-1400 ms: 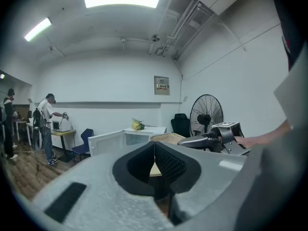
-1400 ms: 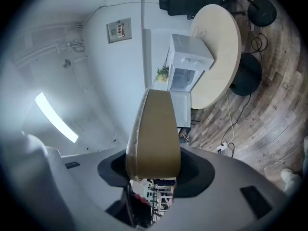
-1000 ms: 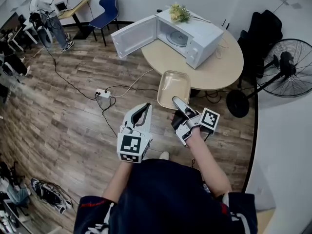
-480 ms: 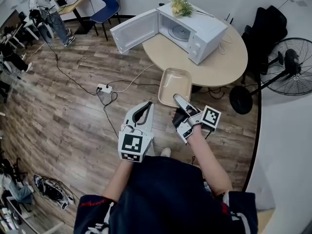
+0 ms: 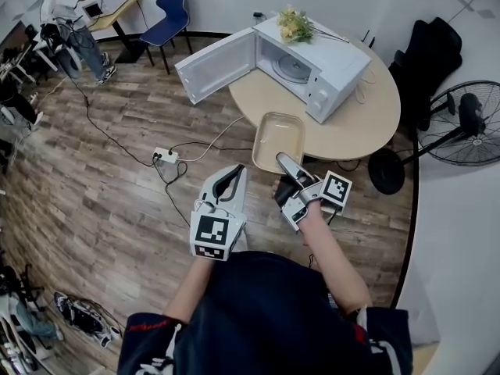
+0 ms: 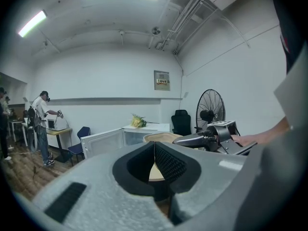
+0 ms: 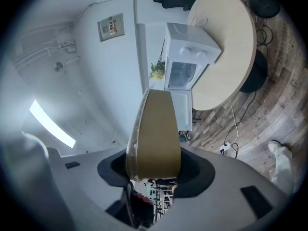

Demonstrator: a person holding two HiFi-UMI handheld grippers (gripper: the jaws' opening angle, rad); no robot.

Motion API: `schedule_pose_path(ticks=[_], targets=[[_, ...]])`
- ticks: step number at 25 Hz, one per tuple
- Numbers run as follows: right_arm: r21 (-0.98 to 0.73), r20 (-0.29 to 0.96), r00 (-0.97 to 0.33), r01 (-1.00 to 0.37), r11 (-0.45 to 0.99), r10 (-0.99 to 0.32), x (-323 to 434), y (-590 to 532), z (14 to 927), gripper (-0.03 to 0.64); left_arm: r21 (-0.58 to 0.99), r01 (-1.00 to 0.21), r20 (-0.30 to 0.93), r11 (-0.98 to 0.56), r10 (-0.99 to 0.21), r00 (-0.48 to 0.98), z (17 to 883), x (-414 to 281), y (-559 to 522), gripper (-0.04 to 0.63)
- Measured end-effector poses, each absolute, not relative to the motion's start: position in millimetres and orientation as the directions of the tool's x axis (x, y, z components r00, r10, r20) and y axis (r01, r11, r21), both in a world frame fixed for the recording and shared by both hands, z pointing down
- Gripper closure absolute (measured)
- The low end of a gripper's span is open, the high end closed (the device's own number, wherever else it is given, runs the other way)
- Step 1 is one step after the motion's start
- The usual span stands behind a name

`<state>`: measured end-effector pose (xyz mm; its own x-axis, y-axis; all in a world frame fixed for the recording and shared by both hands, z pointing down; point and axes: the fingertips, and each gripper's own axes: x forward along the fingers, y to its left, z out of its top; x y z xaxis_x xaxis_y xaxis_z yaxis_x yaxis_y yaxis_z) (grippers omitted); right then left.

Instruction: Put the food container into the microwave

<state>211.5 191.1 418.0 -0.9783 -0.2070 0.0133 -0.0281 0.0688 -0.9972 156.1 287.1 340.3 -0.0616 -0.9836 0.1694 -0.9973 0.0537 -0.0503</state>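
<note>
My left gripper (image 5: 226,183) hangs idle on the door side of the microwave (image 5: 316,62), well short of it. Its pads are pressed together with nothing between them.

The food container (image 5: 279,140) is in the air in front of the microwave's open cavity, not yet at it. My right gripper (image 5: 286,166) has its jaws clamped on the rim of the end farthest from the microwave. It is a shallow tan tray with rounded corners. I judge it light, thin-walled and a bit flexible, with a smooth rim that could slip. Pinched at one end only, it will want to droop or swing, so I would carry it level and slowly. A hold deeper over the rim would be safer. I cannot tell whether anything is inside.

The room, read off the microwave:
- Far beyond its swung-open door (image 5: 214,64), a person (image 5: 69,12) stands at a desk beside a blue chair (image 5: 169,9).
- A power strip (image 5: 166,155) and loose cables lie on the wood floor nearer the door.
- The microwave sits on a round pale table (image 5: 363,123), with flowers (image 5: 292,26) on its top.
- A standing fan (image 5: 461,123) is beyond the table.
</note>
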Motion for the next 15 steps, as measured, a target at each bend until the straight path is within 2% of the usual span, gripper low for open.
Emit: schedule_pose_path(ticks=[15], targets=[[-0.997,0.036,-0.956,-0.053,0.052,-0.293,85.1,94.3,404.7,0.408,-0.029,-0.999,0.18,-0.039,-0.983,0.033,327.3,18.6,185.3,0.578]])
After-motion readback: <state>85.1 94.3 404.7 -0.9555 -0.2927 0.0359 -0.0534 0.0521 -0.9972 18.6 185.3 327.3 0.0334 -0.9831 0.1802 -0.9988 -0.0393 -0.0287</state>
